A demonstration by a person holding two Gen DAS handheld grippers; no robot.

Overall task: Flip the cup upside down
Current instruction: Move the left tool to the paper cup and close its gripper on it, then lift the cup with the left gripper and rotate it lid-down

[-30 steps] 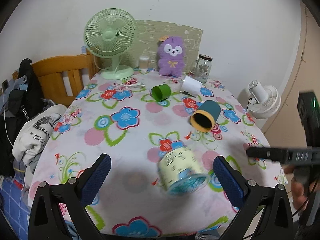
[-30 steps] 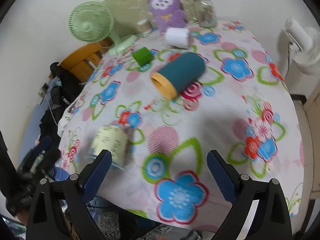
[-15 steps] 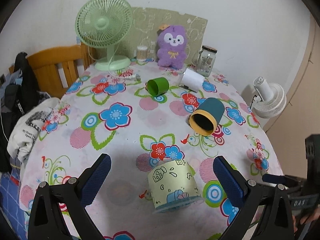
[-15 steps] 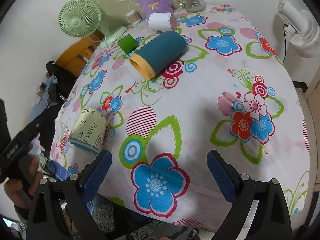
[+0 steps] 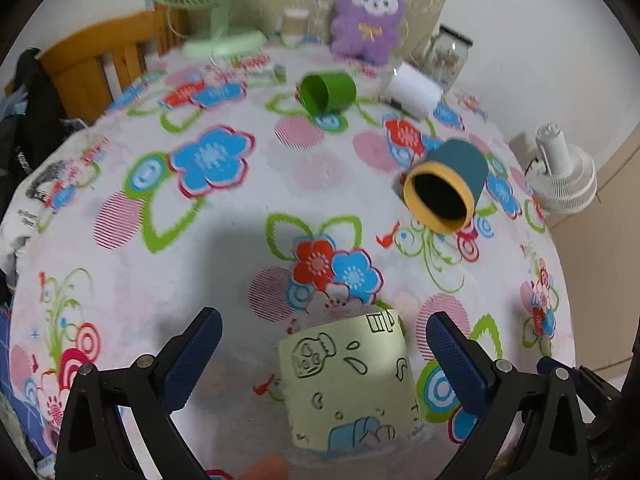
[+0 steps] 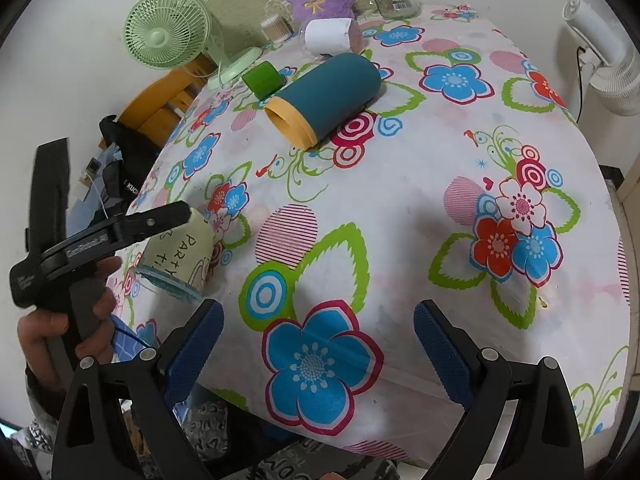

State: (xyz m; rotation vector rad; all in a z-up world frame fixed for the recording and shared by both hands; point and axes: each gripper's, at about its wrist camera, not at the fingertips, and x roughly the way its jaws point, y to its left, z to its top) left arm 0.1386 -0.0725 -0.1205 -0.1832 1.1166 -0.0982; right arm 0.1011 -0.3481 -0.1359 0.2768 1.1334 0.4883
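Observation:
A pale yellow paper cup (image 5: 348,380) with cartoon drawings lies on its side near the table's front edge, its mouth toward me. My left gripper (image 5: 322,350) is open, its blue pads on either side of the cup without touching. The cup also shows in the right wrist view (image 6: 180,256), with the left gripper's finger above it. My right gripper (image 6: 318,336) is open and empty over the floral tablecloth (image 6: 400,200) at the front edge.
A teal cup with a yellow rim (image 5: 448,188), a green cup (image 5: 328,92) and a white cup (image 5: 412,90) lie on their sides further back. A green fan (image 6: 168,36), purple plush (image 5: 370,16) and glass jar (image 5: 450,56) stand at the back. A wooden chair (image 5: 108,64) is left.
My left gripper has moved forward and down, so the yellow cup now sits between its open fingers. The right gripper has shifted slightly closer to the table.

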